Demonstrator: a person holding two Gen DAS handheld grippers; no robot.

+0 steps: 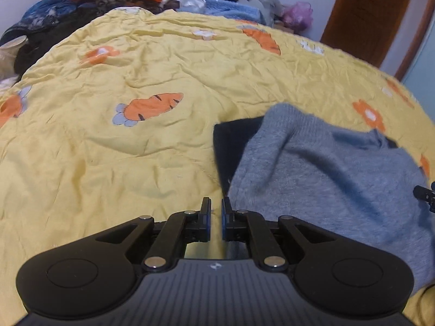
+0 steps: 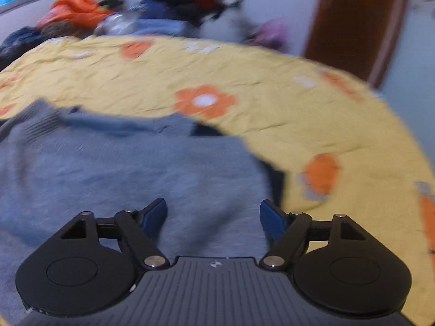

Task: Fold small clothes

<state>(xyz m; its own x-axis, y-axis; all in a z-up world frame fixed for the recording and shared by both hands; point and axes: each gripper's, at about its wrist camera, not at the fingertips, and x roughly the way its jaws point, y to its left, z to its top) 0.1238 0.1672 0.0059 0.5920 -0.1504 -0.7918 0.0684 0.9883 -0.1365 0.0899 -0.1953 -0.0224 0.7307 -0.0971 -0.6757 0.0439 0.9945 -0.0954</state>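
**Sweater down, one edge pinched**

The bedspread [image 1: 108,146] fills everything ahead of both tongs, a flat bed to fold on. The grey sweater [image 2: 122,168] lies on it, right of the left tongs [image 1: 216,218] and directly under and ahead of the right tongs [image 2: 213,217]. A dark layer [image 1: 233,141] shows at its left edge. The left tongs are clenched, seemingly pinching that near edge, though I can't tell for sure. The right tongs stand released, nothing gripped, likely done placing a fold.

A grey knitted sweater [image 1: 326,171] with a dark inner layer lies partly folded and rumpled on the yellow bedspread [image 1: 122,149].
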